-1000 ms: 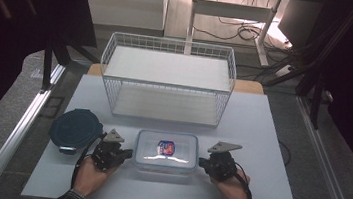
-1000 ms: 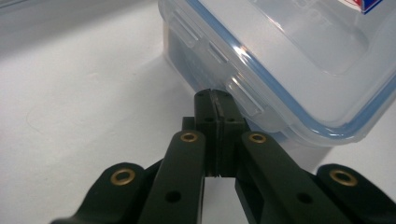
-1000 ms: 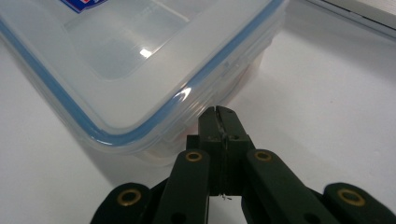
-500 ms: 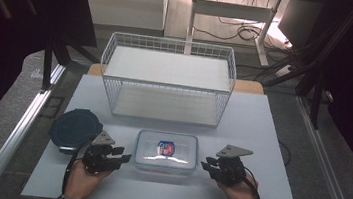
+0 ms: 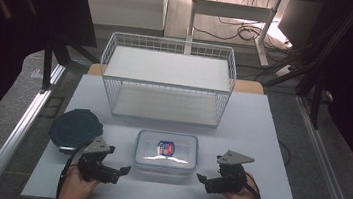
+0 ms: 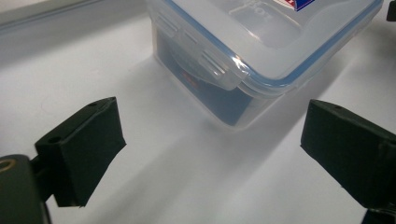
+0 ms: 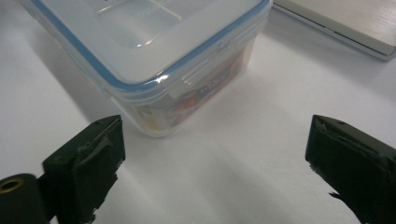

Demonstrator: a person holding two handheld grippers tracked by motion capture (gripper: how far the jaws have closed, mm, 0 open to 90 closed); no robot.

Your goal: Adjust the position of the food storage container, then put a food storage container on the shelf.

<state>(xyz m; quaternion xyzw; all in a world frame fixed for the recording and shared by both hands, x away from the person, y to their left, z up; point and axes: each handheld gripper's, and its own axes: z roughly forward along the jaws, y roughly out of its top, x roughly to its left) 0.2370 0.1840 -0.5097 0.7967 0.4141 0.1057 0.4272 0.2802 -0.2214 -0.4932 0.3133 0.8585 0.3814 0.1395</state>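
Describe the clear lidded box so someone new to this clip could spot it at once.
Start at the white wire basket at the back of the white table. Just in front of it, near the table's front edge, sits the clear plastic box. Unlike the dark round lid to its left, it is rectangular and see-through, with a blue-sealed lid and a red-and-blue packet inside.

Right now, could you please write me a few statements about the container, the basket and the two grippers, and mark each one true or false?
1. The clear container lies between the left gripper and the right gripper. True.
2. The right gripper clamps the container. False: its jaws have just been opening, nothing is between them, and they are clear of it.
3. The container's lid is on. True.
4. The container sits inside the wire basket. False: it rests on the table in front of the basket.
5. The dark round lid lies right of the container. False: left.
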